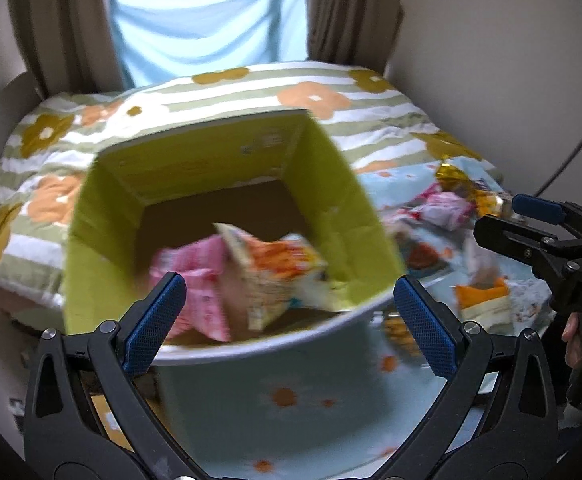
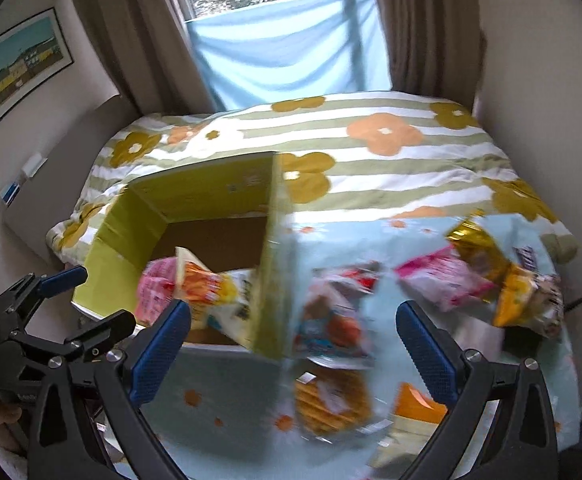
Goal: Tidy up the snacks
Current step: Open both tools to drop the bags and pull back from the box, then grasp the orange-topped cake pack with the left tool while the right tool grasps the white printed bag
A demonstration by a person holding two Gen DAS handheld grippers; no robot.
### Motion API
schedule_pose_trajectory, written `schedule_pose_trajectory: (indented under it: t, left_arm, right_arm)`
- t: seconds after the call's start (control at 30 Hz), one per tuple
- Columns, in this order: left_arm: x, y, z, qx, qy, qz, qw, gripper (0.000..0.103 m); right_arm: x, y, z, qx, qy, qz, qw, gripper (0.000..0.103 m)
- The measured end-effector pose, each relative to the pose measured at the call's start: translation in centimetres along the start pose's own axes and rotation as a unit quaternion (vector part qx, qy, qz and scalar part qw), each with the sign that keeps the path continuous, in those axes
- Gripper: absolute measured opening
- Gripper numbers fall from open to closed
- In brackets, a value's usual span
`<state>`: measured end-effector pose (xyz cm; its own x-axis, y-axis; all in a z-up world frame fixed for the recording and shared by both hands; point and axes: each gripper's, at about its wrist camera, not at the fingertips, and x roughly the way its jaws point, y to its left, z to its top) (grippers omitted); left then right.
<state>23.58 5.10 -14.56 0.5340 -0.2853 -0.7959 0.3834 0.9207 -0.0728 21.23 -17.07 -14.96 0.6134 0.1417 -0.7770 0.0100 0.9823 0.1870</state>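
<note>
- A yellow-green cardboard box (image 1: pixel 227 216), open on top, is seen on the bed (image 1: pixel 331 92); a pink snack packet (image 1: pixel 203 280) and an orange-and-white snack bag (image 1: pixel 279 276) lie inside.
- More snack packets (image 2: pixel 443 280) are scattered right of the box on the pale blue cloth (image 2: pixel 227 384).
- The left hand-held gripper (image 1: pixel 291 324) is held spread and empty over the box's near edge.
- The right hand-held gripper (image 2: pixel 291 348) is held spread and empty above the scattered packets.

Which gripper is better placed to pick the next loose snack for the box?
Right gripper: it is open over the loose snack packets beside the box; the left gripper faces the box.
</note>
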Motion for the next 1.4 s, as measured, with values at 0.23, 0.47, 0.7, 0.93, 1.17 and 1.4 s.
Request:
schedule_pose_trajectory:
  t: [0.23, 0.47, 0.7, 0.93, 1.17, 1.4]
  left_arm:
    - [1.9, -9.4, -1.0, 0.018, 0.030, -0.047, 0.9983, 0.103]
    - [3.9, -18.2, -2.9, 0.033, 0.057, -0.077, 0.9949, 0.103]
    - [6.8, -23.5, -5.0, 0.003, 0.096, -0.072, 0.9928, 0.103]
    - [9.4, -25.9, -6.2, 0.010, 0.119, -0.058, 0.9912, 0.103]
    - [12.4, -28.1, -7.2, 0.047, 0.150, -0.049, 0.9864, 0.103]
    - [15.6, -29.0, -8.0, 0.062, 0.182, -0.044, 0.9804, 0.103]
  right_arm:
    - [-4.3, -7.8, -3.3, 0.033, 0.006, -0.025, 0.999, 0.102]
    - [-7.8, -15.2, -7.1, 0.057, 0.018, -0.053, 0.997, 0.102]
    - [-8.2, -21.1, -11.1, 0.085, 0.049, -0.033, 0.995, 0.102]
    - [-6.8, -25.1, -14.3, 0.134, 0.076, -0.009, 0.988, 0.102]
    - [-5.1, -26.7, -15.7, 0.143, 0.102, -0.026, 0.984, 0.102]
    - [-3.0, -28.0, -17.4, 0.192, 0.126, -0.006, 0.973, 0.102]
